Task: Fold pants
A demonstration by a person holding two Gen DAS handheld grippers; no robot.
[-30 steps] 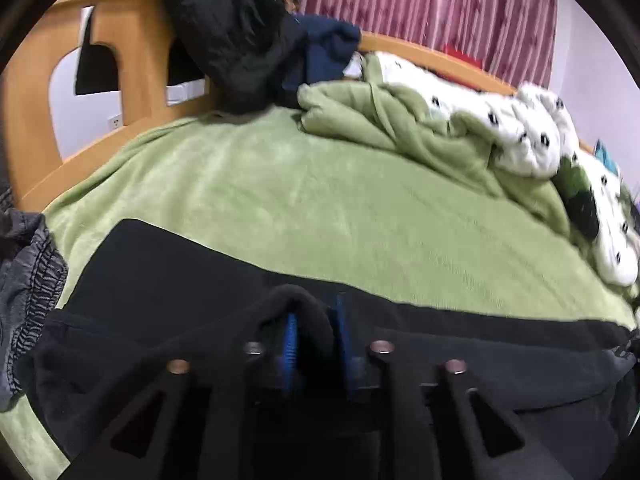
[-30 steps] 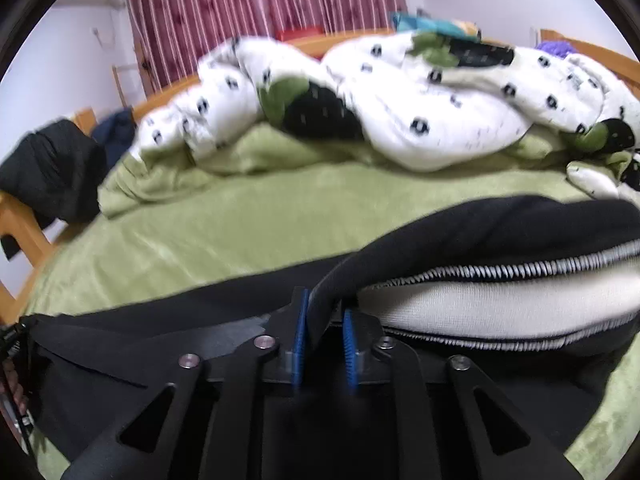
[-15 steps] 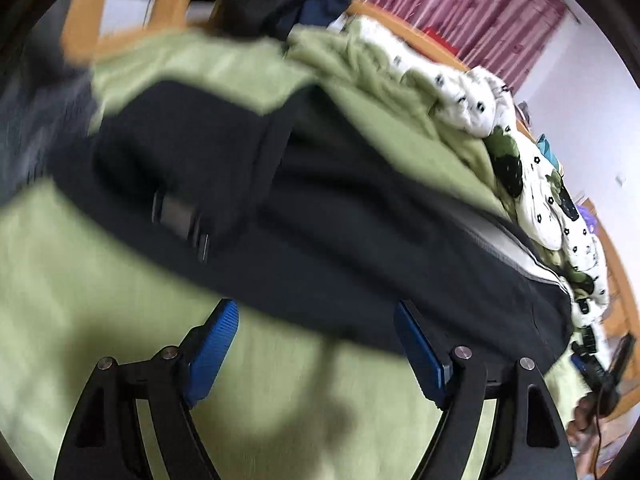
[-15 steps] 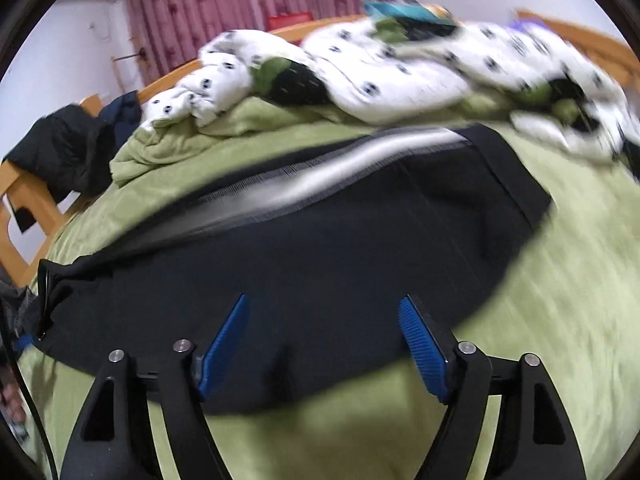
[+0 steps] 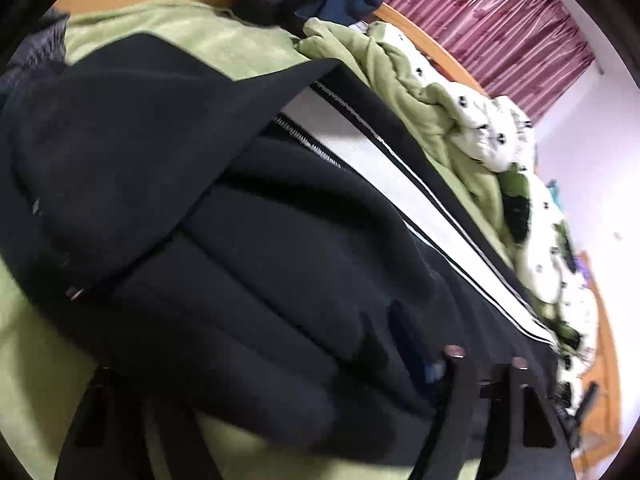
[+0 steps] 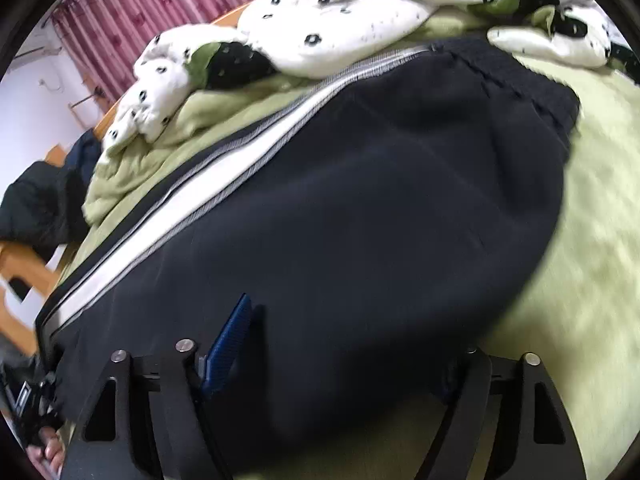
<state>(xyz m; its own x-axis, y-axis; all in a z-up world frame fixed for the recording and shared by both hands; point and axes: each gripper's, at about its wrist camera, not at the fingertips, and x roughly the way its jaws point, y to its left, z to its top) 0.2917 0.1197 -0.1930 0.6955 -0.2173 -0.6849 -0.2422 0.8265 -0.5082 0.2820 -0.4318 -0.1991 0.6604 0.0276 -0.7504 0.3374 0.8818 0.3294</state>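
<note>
Left wrist view: the black pants [image 5: 248, 208] lie folded lengthwise on the green bed [image 5: 224, 46], filling the frame from 9 o'clock to 4 o'clock, with a white side stripe [image 5: 400, 192] running toward 4 o'clock. One fold looks done; a shorter cross fold appears to be left. The left tongs [image 5: 280, 384] sit at 6 o'clock, jaws closing, with the near edge of the pants bulging between them; the blur hides whether the pads press on it yet. A rumpled white quilt [image 5: 492, 136] lies at 2 o'clock. No writing can be read.

Right wrist view: the pants [image 6: 380, 208] spread from centre to 1 o'clock, where the waistband [image 6: 532, 80] lies. The right tongs [image 6: 344, 364] at 6 o'clock are partly spread and closing, fabric between the jaws, the blue pad [image 6: 228, 344] beside the cloth, not clearly gripping. No labels are legible.
</note>
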